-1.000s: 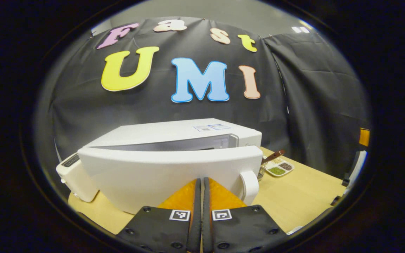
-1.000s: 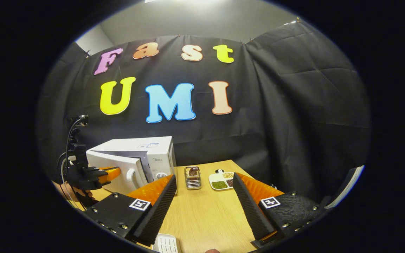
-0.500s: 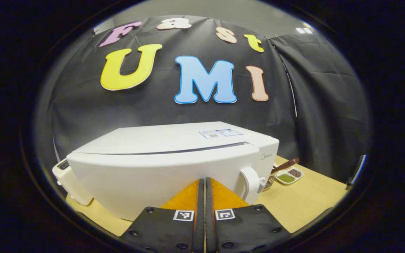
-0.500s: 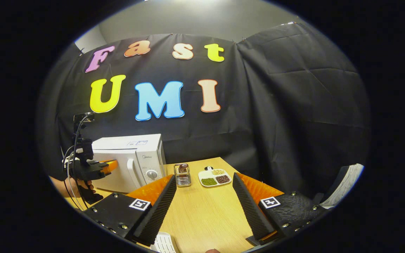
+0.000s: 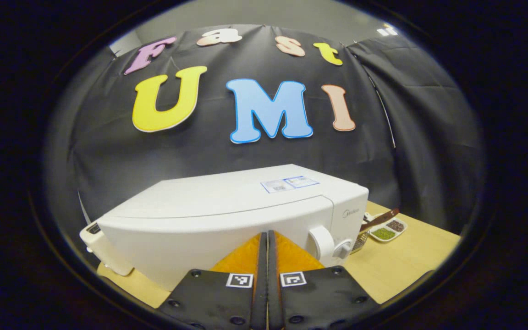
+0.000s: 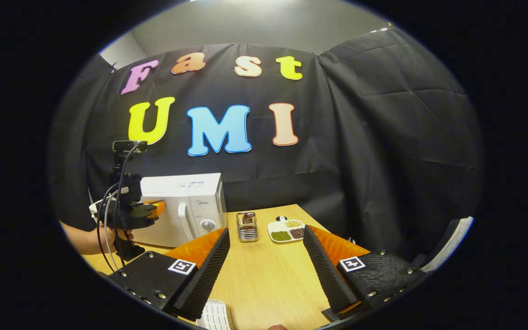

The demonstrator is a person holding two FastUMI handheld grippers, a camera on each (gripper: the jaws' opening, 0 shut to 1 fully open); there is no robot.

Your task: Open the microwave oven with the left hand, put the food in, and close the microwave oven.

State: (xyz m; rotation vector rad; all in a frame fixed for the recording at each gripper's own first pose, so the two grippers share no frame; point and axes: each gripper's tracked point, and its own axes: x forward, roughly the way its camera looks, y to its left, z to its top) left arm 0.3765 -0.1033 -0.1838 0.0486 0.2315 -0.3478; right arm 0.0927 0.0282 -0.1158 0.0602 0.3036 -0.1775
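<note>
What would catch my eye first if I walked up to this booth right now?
The white microwave at the table's left, door closed, with the left gripper shut against its front. Beside it stand a small wire basket and a divided dish of beans; the right gripper hovers open.

wire basket (image 6: 247, 227); divided dish (image 6: 287, 230) just beside, on table (image 6: 268, 284)

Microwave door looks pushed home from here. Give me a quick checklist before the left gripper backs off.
1. Microwave door flush with the body, no gap along its top edge: ok.
2. Left gripper fingers together, tips at the door front: ok.
3. Door latched: cannot tell.
4. Food inside: cannot tell.
5. Right gripper open, holding nothing, over the table apart from the microwave: ok.
6. Metal basket and divided dish stand right of the microwave, out of the way: ok.
</note>
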